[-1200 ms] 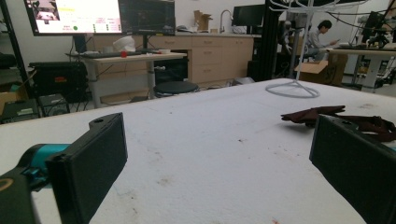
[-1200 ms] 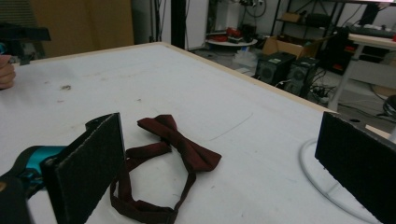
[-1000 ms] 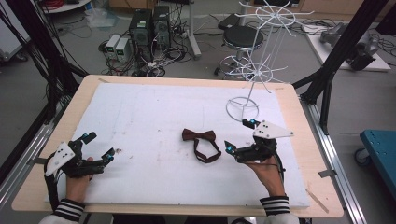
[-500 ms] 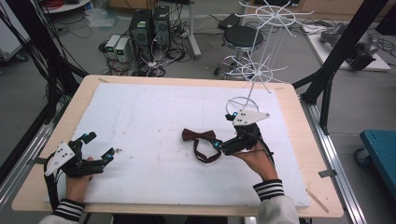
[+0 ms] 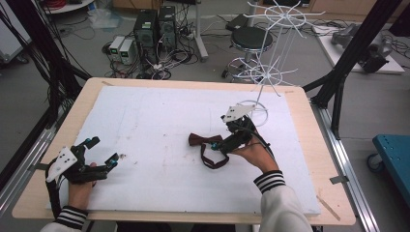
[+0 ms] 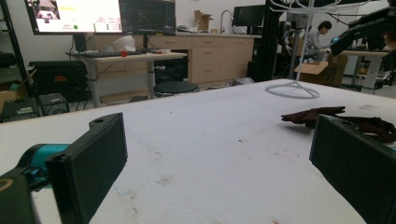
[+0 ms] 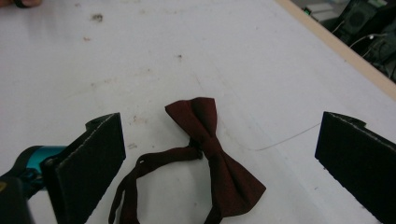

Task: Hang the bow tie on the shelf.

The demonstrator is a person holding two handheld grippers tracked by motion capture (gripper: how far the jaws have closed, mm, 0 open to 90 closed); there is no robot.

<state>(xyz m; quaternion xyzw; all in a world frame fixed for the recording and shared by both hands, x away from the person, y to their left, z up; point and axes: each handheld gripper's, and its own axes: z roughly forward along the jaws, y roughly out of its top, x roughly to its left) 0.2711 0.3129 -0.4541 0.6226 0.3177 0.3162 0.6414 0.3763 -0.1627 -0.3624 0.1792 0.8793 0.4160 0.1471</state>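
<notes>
Table (image 5: 309, 193): a wooden top is covered by a white foam sheet (image 5: 159, 121); wood is left bare along every edge, and wide open sheet is seen between the two hands.
Wire stand (image 5: 263, 77): placed at the far right of the sheet, just beyond the right hand.
Bow tie (image 5: 209, 147): dark red, laid flat near the sheet's middle, its strap looped toward the near edge.
Right gripper (image 5: 223, 149): held low over the bow tie, jaws spread wide on either side of it.
Left gripper (image 5: 102, 152): rested near the front-left corner, jaws apart, nothing held.
</notes>
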